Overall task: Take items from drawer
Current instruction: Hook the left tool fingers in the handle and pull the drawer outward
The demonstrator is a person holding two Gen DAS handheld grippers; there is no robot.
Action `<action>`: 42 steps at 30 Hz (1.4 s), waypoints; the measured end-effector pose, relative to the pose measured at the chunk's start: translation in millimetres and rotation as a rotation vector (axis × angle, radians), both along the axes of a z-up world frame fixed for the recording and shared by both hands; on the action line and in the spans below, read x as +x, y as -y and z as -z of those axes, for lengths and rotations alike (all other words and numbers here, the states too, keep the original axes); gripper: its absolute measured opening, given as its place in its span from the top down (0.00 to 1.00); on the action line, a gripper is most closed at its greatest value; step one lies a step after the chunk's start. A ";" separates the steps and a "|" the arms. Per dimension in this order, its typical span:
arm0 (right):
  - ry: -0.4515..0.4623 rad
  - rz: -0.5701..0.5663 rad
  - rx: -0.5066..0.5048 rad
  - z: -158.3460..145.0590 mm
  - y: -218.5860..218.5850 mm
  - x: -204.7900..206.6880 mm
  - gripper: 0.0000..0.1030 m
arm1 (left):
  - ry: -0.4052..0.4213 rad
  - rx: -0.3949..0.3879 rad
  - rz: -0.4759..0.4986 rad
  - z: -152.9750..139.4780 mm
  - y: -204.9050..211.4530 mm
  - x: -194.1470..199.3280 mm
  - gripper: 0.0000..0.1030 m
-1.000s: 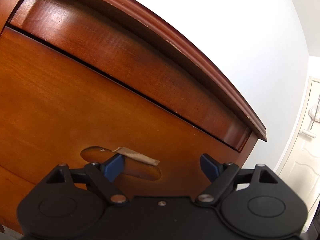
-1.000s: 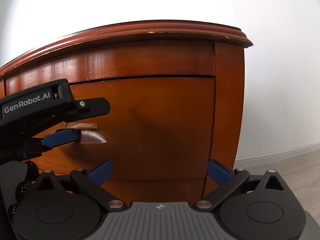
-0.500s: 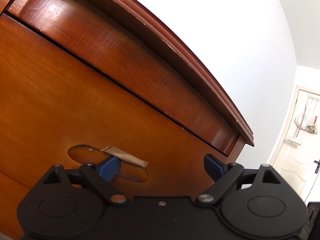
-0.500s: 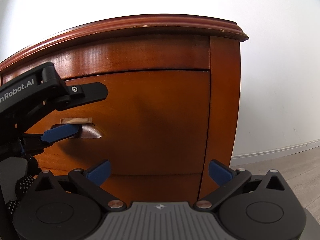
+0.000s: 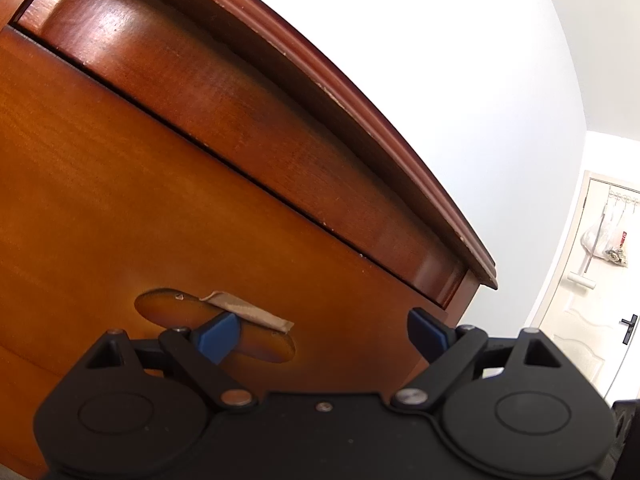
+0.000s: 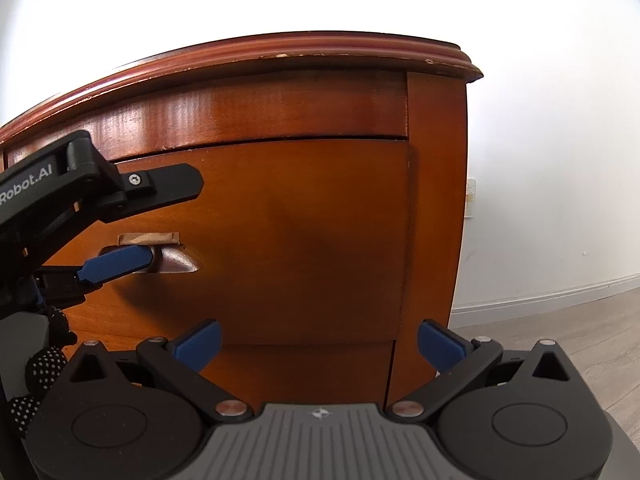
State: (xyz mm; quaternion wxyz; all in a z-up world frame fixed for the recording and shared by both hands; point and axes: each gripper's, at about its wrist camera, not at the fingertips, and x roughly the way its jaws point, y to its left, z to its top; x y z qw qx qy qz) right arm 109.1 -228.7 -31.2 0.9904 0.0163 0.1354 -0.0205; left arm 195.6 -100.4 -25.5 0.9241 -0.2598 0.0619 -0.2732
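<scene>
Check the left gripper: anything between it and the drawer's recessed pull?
Nothing visible blocks it. The left gripper is open, one finger already reaching into the recessed pull on the closed drawer front. A strip of brown tape only hangs along the pull's upper edge.

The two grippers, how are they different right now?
The left gripper has one blue finger poked into the drawer's handle recess; the right gripper hangs apart from the drawer front, touching nothing. The left gripper's body looks all black; the right gripper's has a grey ribbed plate. Both stand open, with blue pads.
</scene>
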 end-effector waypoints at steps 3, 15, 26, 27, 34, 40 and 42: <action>-0.003 -0.006 -0.002 0.4 -1.3 1.8 0.00 | 0.023 -0.001 -0.011 4.0 7.2 1.3 0.11; -0.016 -0.032 0.022 6.9 -2.6 12.2 0.00 | 0.056 0.013 -0.022 7.5 29.7 6.1 0.08; -0.018 -0.004 0.027 2.3 -0.4 10.1 0.00 | 0.049 0.011 0.009 9.6 49.4 -1.2 0.09; -0.017 -0.003 0.025 1.2 -0.7 9.5 0.00 | 0.050 0.011 0.009 10.2 52.4 -3.5 0.09; -0.010 -0.001 0.017 -5.5 -5.5 1.4 0.00 | 0.033 -0.007 0.024 12.4 68.4 -23.7 0.10; -0.007 -0.007 0.016 -9.1 -16.1 -8.0 0.00 | 0.022 0.002 0.050 9.8 88.2 -37.3 0.10; -0.007 -0.009 0.017 -9.3 -18.9 -12.4 0.00 | 0.022 0.010 0.054 8.8 85.7 -47.3 0.10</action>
